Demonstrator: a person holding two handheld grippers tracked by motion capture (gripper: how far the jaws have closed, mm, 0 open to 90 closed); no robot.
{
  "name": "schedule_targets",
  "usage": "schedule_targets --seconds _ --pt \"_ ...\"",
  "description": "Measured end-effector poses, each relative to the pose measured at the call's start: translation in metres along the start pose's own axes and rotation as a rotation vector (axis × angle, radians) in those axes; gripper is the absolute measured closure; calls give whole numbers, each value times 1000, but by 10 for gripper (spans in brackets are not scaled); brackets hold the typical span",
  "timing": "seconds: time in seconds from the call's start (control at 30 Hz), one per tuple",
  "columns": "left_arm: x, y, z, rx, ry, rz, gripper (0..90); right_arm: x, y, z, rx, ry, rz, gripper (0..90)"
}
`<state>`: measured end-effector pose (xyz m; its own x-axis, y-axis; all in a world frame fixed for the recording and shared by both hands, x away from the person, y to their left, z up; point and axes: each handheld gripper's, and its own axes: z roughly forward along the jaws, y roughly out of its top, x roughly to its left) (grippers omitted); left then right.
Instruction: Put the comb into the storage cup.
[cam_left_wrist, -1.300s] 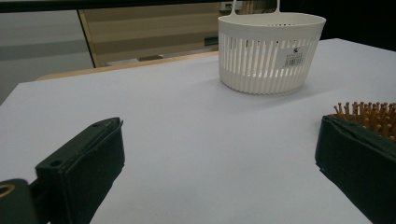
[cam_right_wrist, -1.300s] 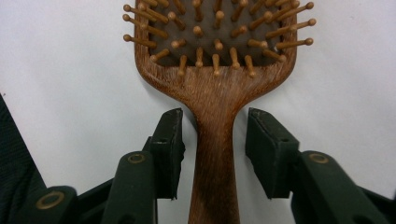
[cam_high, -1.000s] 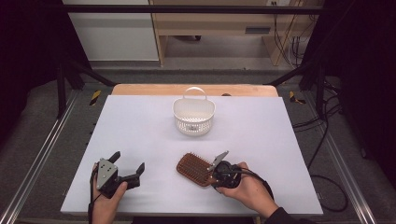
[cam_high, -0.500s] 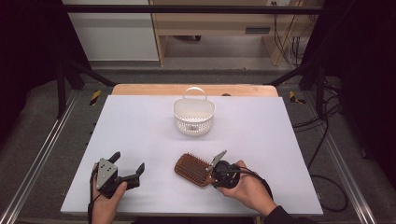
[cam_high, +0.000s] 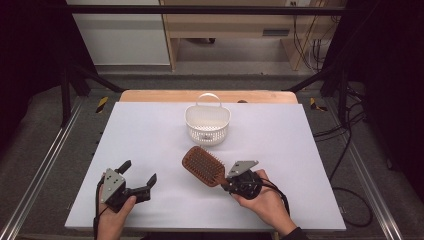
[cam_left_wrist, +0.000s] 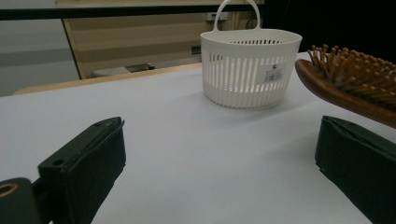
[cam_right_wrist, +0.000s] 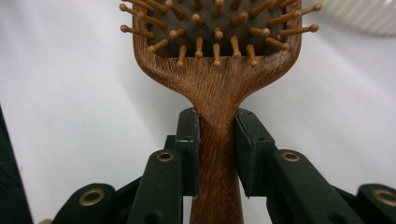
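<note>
- Wooden paddle hairbrush (cam_high: 203, 166) sits near table centre, bristles up, handle clamped in the right gripper (cam_right_wrist: 217, 140), whose jaws have just closed on it.
- Lift level, then carry toward twelve o'clock into the white slotted basket (cam_high: 207, 123).
- Left gripper (cam_high: 136, 176), jaws apart at eight o'clock, should stay clear.

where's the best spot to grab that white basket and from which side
Take the basket by its arched handle, coming from above. It stands upright on the table with the loop rising at its far rim, thin enough for the open left tool. The slotted wall looks too wide. The right tool is shut on the hairbrush.
</note>
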<state>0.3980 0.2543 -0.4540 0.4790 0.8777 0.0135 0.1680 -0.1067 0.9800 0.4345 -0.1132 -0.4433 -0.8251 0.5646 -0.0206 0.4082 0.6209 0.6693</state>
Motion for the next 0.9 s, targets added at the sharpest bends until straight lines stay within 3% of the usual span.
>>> schedule_targets --seconds 0.07,0.13,0.17,0.2,0.23,0.33,0.37,0.4,0.53,0.7,0.9 --pt "-7 10 2 -12 -36 12 19 -2 -1 -2 -84 -21 13 729" --pt "-13 18 4 -28 -69 8 18 -3 -2 -3 -141 -26 26 729" --pt "-13 18 4 -28 -69 8 18 -3 -2 -3 -141 -26 26 729" --pt "-19 26 6 -40 -92 1 18 -4 -2 -4 -196 -27 38 729" --pt "-23 29 8 -44 -106 0 18 -4 -2 -4 -207 -28 34 729" --pt "-34 40 16 -52 -170 -29 18 -4 -2 -2 -273 -37 31 729" --pt "-34 40 16 -52 -170 -29 18 -4 -2 -2 -273 -37 31 729" --pt "-42 46 21 -52 -206 -54 19 -3 -3 -1 -317 -36 40 729" --pt "-56 58 29 -48 -254 -63 20 -4 -4 -3 -376 -37 51 729" --pt "-68 70 43 -48 -315 -132 25 -3 -5 -6 -411 -41 51 729" --pt "-78 79 51 -55 -339 -161 26 1 -5 -7 -445 -41 41 729"
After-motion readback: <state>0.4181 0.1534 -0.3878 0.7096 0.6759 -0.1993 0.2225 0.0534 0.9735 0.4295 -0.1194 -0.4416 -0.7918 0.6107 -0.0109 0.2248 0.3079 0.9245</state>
